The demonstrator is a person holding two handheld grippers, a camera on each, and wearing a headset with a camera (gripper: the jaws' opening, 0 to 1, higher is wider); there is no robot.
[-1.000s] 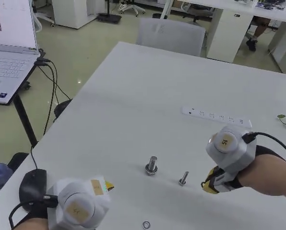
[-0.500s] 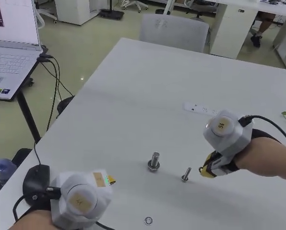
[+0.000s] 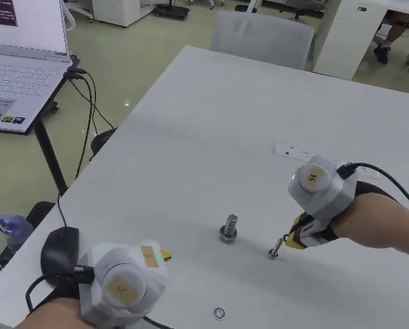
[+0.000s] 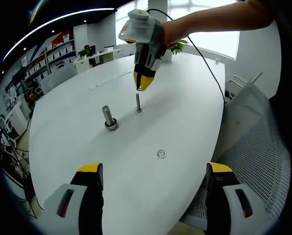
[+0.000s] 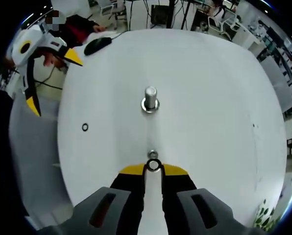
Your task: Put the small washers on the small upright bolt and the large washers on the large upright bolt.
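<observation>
- Roughly mid-way across the white counter point(image 3: 191, 137), two bolts stand upright near each other: the large bolt point(image 3: 229, 228) and, to its right in the head view, the small bolt point(image 3: 275, 248).
- Held in a person's hand, the right gripper point(image 3: 295, 241) points down at the small bolt.
- Its fingers point(image 5: 131, 172) are drawn together and clamped on a washer point(image 5: 154, 165).
- That washer sits right at the top of the small bolt point(image 5: 152, 154); whether the two touch cannot be told.
- Beyond it in the right gripper view stands the large bolt point(image 5: 150, 99).
- At the near edge, the left gripper point(image 3: 160, 257) is well apart from both bolts.
- Its fingers point(image 4: 89, 171) are spread wide, with nothing between them.
- A loose washer point(image 3: 219, 314) lies flat on the counter, between the left gripper and the bolts.
- Left of the left gripper rests a dark mouse point(image 3: 59, 250).
- Farther back lies a white power strip point(image 3: 294, 152).
- Off the counter are an open laptop point(image 3: 19, 75) and a grey chair point(image 3: 263, 38).
</observation>
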